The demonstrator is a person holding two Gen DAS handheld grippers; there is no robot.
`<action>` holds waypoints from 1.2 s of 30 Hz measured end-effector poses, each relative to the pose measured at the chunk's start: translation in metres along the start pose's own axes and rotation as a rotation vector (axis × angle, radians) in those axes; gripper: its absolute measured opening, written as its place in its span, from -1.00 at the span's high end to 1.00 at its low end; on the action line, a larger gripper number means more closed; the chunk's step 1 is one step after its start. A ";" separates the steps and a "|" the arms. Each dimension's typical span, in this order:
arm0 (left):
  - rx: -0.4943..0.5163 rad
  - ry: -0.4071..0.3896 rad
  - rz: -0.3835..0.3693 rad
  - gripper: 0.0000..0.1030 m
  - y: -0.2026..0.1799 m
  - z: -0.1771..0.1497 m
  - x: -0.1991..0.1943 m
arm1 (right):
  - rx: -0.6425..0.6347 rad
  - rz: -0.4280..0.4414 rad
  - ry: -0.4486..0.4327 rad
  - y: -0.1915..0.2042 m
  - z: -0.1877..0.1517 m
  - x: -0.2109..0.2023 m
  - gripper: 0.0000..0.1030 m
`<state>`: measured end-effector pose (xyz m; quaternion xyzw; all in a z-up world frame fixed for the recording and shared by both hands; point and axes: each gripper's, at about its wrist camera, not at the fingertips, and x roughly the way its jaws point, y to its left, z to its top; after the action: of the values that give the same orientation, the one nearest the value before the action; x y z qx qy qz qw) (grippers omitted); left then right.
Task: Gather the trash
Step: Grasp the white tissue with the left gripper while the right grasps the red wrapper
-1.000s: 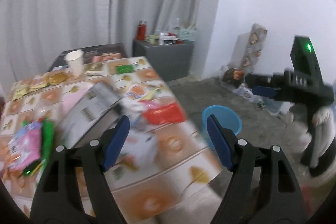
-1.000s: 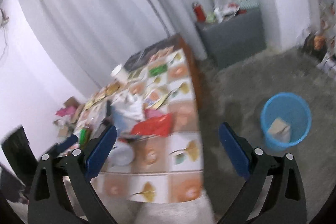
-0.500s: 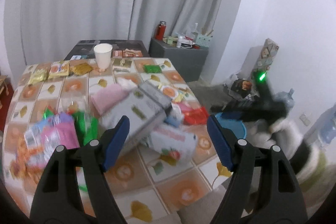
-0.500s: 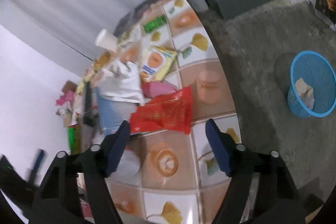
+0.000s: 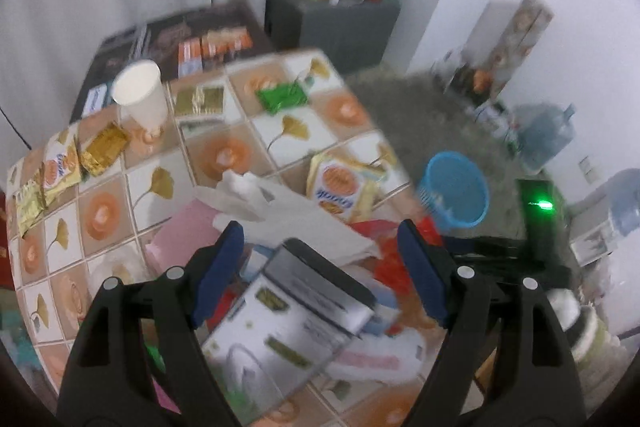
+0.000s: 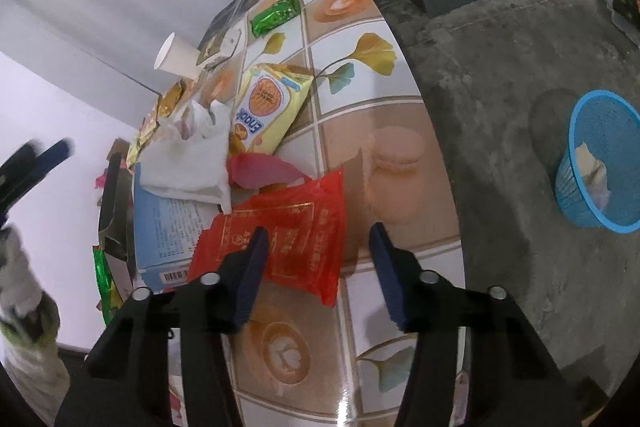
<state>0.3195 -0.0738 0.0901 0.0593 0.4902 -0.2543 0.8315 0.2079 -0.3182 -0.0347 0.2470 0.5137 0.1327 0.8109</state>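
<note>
**A:** Your right tongs (image 6: 316,251) have just been closing. They are not shut yet. The red bag (image 6: 276,239) lies between the pads, but the pads do not press on it.

**B:** How will that bag feel?

**A:** I think it is light, thin and crinkly. It may slip. Pinch it near the free edge that hangs toward you, not the part tucked under the white tissue (image 6: 192,159).

**B:** And my left tongs (image 5: 320,259)?

**A:** Wide apart, holding nothing. They hang over the grey box (image 5: 296,323) in the pile.

**B:** How are my hands tipped?

**A:** Both point down at the counter (image 6: 360,67). The blue basket (image 6: 600,163) stands on the floor, well apart from the counter.
</note>
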 end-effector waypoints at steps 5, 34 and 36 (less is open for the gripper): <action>0.017 0.101 0.087 -0.45 0.007 0.020 0.043 | -0.047 0.005 0.022 0.001 -0.001 0.000 0.47; 0.065 0.396 0.264 0.81 0.046 0.047 0.159 | -0.080 0.094 0.009 -0.005 -0.001 -0.004 0.80; 0.073 0.382 0.254 0.93 0.045 0.046 0.157 | -0.078 0.096 0.005 -0.005 -0.001 -0.005 0.80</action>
<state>0.4387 -0.1082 -0.0256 0.1975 0.6177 -0.1494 0.7464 0.2050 -0.3249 -0.0342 0.2393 0.4976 0.1921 0.8113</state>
